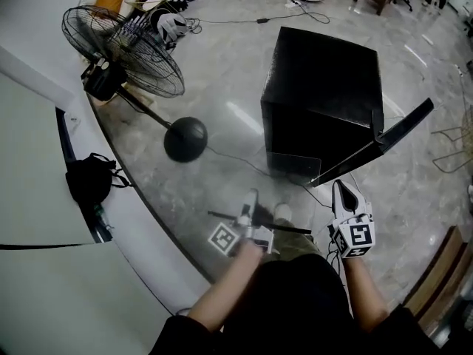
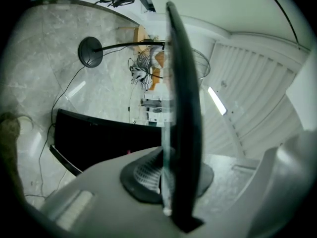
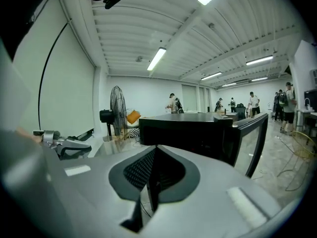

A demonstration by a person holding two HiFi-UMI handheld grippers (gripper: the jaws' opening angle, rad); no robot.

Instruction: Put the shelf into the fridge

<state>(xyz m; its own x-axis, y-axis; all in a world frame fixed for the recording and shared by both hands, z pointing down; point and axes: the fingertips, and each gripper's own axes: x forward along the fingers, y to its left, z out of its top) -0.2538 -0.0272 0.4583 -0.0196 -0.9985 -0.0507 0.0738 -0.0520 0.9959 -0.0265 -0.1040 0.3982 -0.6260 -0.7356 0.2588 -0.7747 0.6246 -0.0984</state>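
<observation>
Shelf of clear glass with dark edge trim (image 1: 284, 230): one, carried in air above marble floor (image 1: 222, 117), just short of open front of one black cube fridge (image 1: 318, 87), not touching it; fridge door (image 1: 384, 140) swung wide. Two claws: left claw (image 1: 253, 202) clenched on trim, pointing level; right claw (image 1: 344, 194) clenched on thin pane edge, tipped slightly down. Both forearms reach forward, side by side. One black pedestal fan (image 1: 122, 50) at left

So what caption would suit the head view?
The left claw and right claw hold a glass shelf before the open black fridge.
</observation>
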